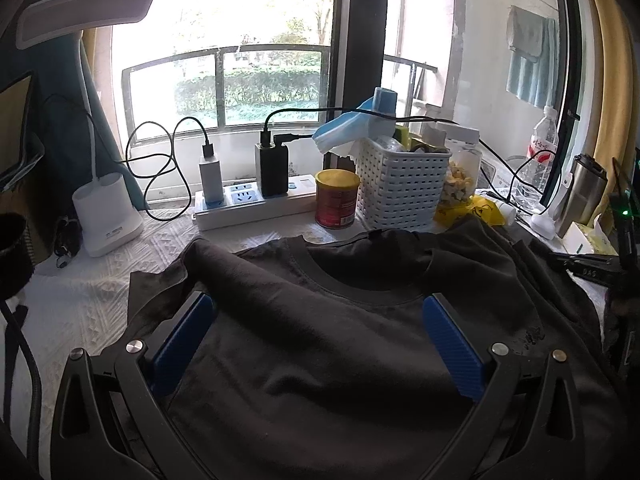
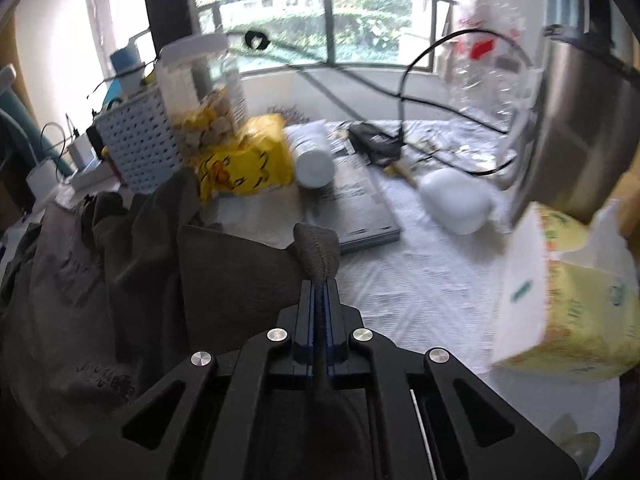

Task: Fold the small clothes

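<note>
A dark grey T-shirt (image 1: 320,352) lies on the white cloth-covered table, its round collar (image 1: 360,284) facing the window. My left gripper (image 1: 316,308) is open, its blue pads (image 1: 184,344) spread wide over the shirt's chest just below the collar. My right gripper (image 2: 319,284) is shut on an edge of the same T-shirt (image 2: 224,272); a pinched fold of fabric (image 2: 318,248) sticks out past the tips. The rest of the shirt bunches up at the left of the right wrist view.
Along the window: a white lamp base (image 1: 106,216), a power strip (image 1: 256,204), a red can (image 1: 336,200), a white basket (image 1: 400,184), a yellow bag (image 2: 244,164), a jar (image 2: 200,92), a steel flask (image 1: 580,196). A tissue box (image 2: 568,292) stands close right.
</note>
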Available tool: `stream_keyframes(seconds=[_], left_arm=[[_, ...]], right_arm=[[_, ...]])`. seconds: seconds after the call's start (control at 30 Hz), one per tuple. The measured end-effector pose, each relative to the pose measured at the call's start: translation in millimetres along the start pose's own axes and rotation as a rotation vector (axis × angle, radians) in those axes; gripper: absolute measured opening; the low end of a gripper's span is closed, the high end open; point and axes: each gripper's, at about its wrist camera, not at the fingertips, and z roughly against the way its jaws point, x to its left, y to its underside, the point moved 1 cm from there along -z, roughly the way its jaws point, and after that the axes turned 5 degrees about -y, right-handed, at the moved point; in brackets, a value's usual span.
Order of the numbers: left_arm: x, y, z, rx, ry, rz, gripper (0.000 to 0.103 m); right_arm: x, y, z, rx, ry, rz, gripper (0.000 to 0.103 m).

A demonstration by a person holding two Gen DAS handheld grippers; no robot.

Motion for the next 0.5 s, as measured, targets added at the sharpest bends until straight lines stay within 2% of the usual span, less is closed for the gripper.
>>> stream_keyframes(seconds=[0.23,0.5], left_arm=[[-4.6,-1.5,8.6,-0.013,0.005,-0.01,0.103],[-6.4,-3.6,18.5,-0.019,-0.012,-0.01,0.103]], right_arm=[[-31.4,5.1,29.0,-0.078,0.077,-0.091,0.005],[-53.4,16.1,50.2,-0.119,0.138,-0.141,0.004]])
